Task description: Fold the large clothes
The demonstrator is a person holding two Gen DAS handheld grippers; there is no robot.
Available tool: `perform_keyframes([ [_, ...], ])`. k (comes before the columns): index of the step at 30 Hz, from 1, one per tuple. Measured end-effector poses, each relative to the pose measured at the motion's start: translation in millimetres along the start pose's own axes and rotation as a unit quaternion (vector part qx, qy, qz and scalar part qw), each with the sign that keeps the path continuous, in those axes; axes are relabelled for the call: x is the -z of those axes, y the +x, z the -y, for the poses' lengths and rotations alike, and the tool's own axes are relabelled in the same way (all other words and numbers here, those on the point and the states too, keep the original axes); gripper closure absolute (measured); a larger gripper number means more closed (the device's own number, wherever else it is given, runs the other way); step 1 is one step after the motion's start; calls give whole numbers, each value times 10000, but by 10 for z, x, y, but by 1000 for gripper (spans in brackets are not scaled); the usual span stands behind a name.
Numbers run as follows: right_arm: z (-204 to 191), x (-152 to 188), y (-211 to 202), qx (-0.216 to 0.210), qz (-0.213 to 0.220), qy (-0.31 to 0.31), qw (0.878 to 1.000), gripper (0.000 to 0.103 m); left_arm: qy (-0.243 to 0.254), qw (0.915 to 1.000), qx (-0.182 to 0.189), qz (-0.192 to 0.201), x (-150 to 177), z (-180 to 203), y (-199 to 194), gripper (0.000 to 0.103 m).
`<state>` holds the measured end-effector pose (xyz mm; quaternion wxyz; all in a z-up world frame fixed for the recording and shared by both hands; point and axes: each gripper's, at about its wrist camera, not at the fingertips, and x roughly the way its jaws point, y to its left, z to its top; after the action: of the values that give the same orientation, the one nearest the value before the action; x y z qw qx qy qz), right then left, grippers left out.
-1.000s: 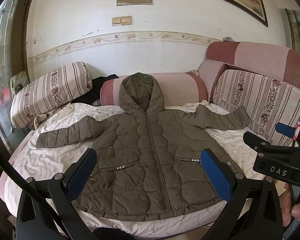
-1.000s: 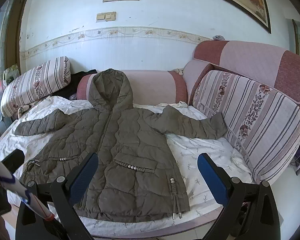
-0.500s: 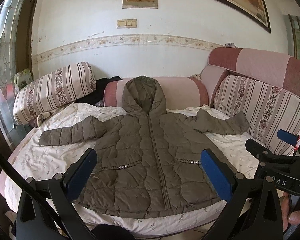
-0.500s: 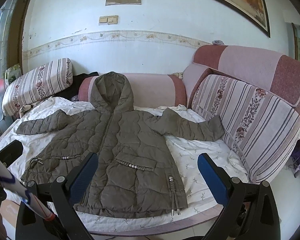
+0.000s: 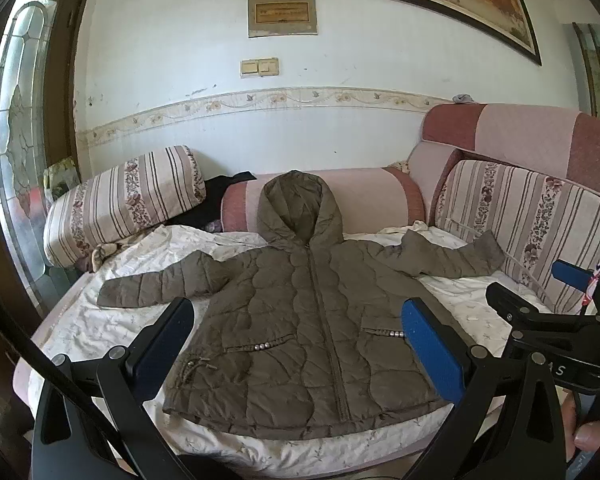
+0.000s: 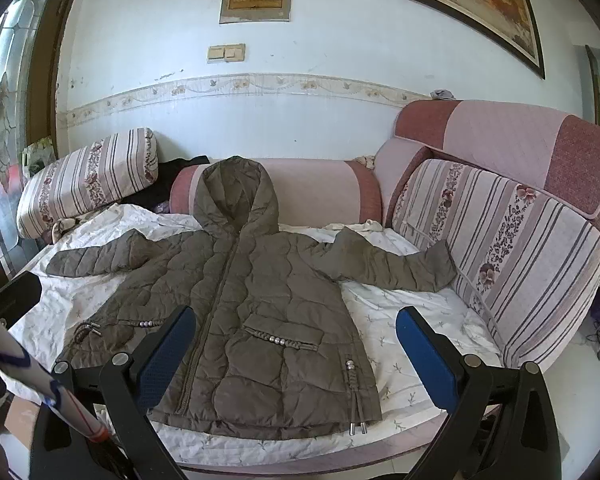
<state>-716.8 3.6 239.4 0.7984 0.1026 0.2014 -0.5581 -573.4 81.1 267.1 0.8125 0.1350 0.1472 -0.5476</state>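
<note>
Left wrist view: my left gripper (image 5: pixel 296 344) is spread wide, grasping nothing. Item: one olive quilted hooded jacket (image 5: pixel 312 320), zipped, face up, sleeves out, flat on the white sheet (image 5: pixel 72 320) of the sofa bed; hood at 12 o'clock against a pink bolster (image 5: pixel 364 196). Striped cushion (image 5: pixel 124 196) at 10 o'clock. My right gripper (image 6: pixel 296 344) likewise released, empty, hem at its 12 o'clock. Writing: "AS" on the right gripper's body at 4 o'clock; the wall plaque (image 5: pixel 282 12) is illegible.

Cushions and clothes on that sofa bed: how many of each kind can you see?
Striped floral cushions: 2, one on the left and one on the right
Plain pink bolster: 1
Olive quilted jacket: 1
Black garment: 1
Total: 5
</note>
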Motion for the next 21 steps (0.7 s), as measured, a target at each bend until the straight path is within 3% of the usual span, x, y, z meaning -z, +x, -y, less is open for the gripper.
perform_keyframes([
  [8, 132, -66, 109, -66, -119, 242, 9996, 1, -93, 9998, -154, -96, -73, -67, 213, 0],
  [15, 235, -84, 334, 92, -404, 370, 9985, 1, -423, 9981, -266, -373, -94, -324, 736, 0],
  [21, 254, -21, 812, 78, -843, 423, 9955, 1, -511, 9949, -343, -800, 37, -419, 1337, 0],
])
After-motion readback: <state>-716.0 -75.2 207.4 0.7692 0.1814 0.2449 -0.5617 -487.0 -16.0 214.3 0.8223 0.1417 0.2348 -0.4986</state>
